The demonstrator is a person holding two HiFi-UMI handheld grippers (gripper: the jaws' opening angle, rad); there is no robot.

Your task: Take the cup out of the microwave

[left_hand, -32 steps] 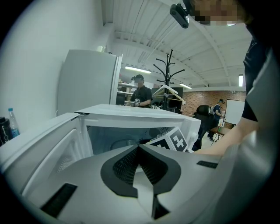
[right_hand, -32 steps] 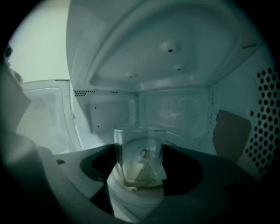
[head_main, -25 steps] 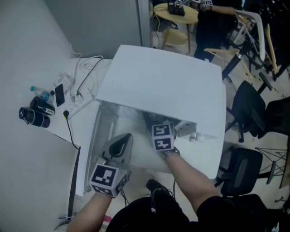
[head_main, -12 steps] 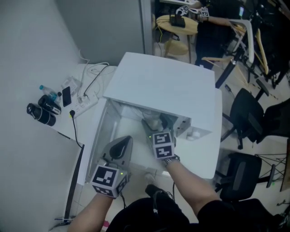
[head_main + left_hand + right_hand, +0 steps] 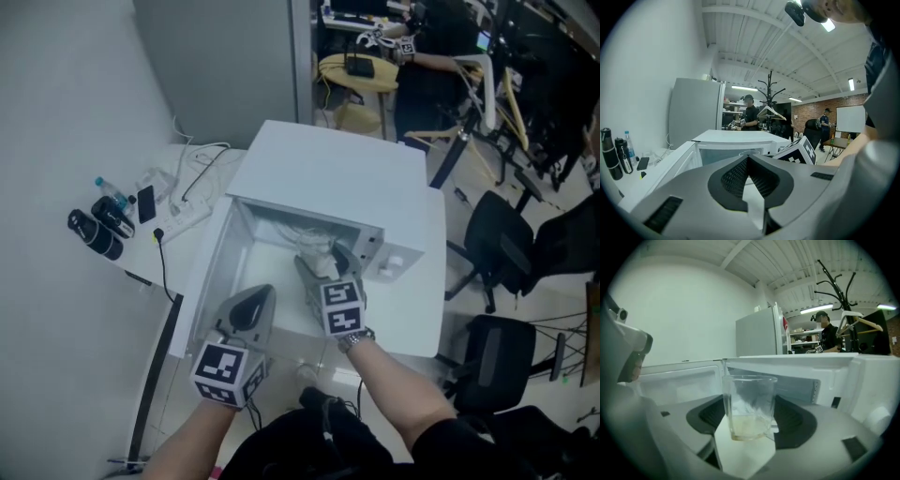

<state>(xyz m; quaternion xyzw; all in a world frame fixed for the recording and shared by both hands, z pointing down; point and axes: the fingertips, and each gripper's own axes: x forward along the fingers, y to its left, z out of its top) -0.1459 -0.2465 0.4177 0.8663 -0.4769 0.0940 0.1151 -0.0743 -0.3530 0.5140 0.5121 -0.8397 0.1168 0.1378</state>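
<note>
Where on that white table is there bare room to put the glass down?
The table strip right of the microwave looks bare, and so does the microwave's flat top. Left of the open door it is crowded: power strip, cables, phone and bottles.

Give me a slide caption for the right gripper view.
Right gripper clamped on a clear cup, held upright in front of the open white microwave.

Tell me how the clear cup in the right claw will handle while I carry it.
The cup looks like smooth clear glass: probably rigid, slippery, breakable. The pale liquid at its bottom could slosh if tilted.
</note>
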